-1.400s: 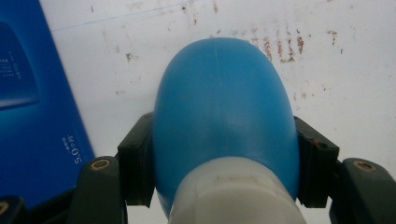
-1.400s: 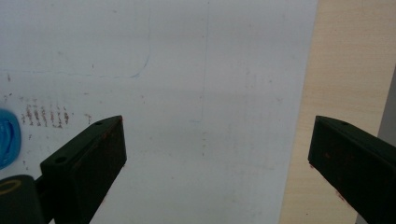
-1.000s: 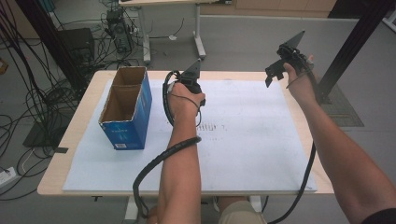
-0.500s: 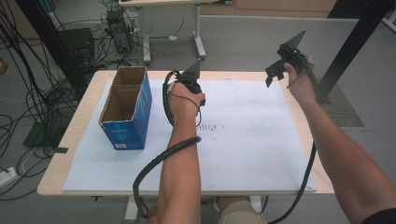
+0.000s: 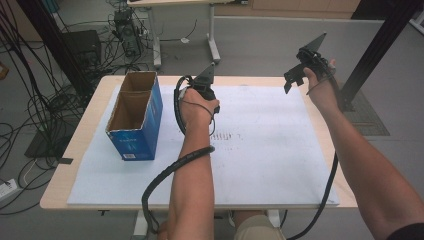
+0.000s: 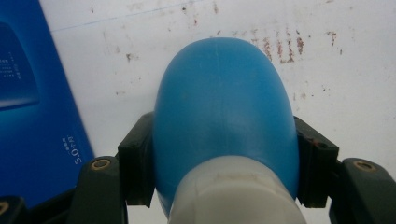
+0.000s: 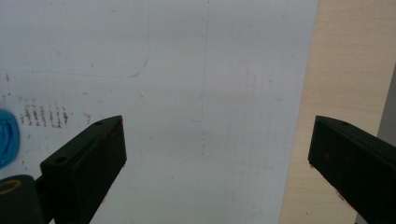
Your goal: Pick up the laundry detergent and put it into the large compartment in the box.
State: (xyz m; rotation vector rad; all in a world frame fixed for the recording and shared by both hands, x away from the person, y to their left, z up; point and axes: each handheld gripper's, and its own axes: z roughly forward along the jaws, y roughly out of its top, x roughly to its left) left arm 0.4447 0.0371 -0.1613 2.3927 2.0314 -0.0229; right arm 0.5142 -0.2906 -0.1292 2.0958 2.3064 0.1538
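Observation:
My left gripper (image 6: 225,154) is shut on a blue rounded object (image 6: 224,102) with a white lower part (image 6: 233,191), one black jaw on each side of it. In the high view a hand holds this gripper (image 5: 202,90) above the far middle of the white sheet (image 5: 260,150), and the hand hides the object. My right gripper (image 7: 217,149) stands wide open with nothing between its jaws. It hangs in the air over the table's far right corner in the high view (image 5: 302,67). A bit of blue (image 7: 7,137) shows at the left edge of the right gripper view.
An open blue cardboard box (image 5: 134,116) stands on the left part of the table; its blue side (image 6: 32,107) is close on the left in the left gripper view. Reddish marks (image 5: 230,136) dot the sheet's middle. The bare wooden table edge (image 7: 345,70) lies to the right.

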